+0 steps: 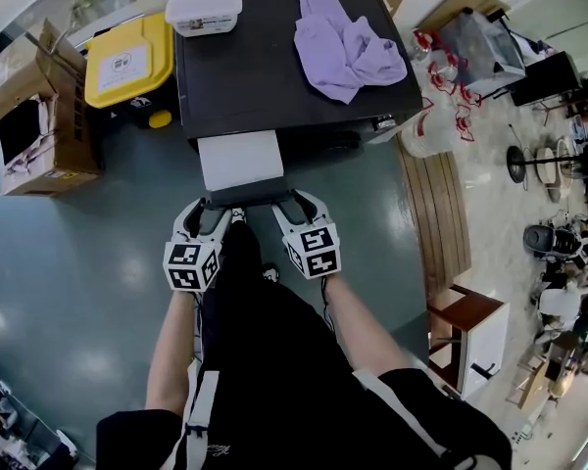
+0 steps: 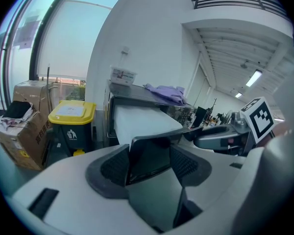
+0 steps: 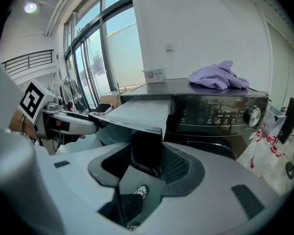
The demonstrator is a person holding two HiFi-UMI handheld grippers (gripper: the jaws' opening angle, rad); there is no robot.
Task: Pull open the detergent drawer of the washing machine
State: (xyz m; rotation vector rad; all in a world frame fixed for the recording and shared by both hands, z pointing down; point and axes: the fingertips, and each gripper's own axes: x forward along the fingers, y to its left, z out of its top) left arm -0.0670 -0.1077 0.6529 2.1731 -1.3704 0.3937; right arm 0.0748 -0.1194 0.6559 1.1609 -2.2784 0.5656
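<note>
**Head view.** Both forearms reach forward and down, side by side, one on each side of the person's dark-clad legs. The left gripper (image 1: 216, 215) and the right gripper (image 1: 296, 209) sit at the two ends of the dark front panel of the detergent drawer (image 1: 240, 160). The drawer stands well out of the washing machine (image 1: 265, 86), with its white tray exposed. Bare floor (image 1: 108, 262) lies open on both sides of the arms. A yellow-lidded bin (image 1: 127, 59) and a cardboard box (image 1: 39, 116) stand off to the left, and a wooden bench (image 1: 436, 213) runs along the right. A lavender cloth (image 1: 343, 42) and a white tub (image 1: 204, 12) lie on the machine's top, clear of the drawer.

**Left gripper view.** The jaws pinch the left end of the drawer's front panel, with the ribbed pads (image 2: 112, 165) against its edges. The right gripper shows just beyond, along the same panel.

**Right gripper view.** The jaws stand wide and clamp the panel's right end. The control dial (image 3: 255, 115) lies to the right, well apart from the jaws. A shoe (image 3: 140, 192) shows below the jaws.
</note>
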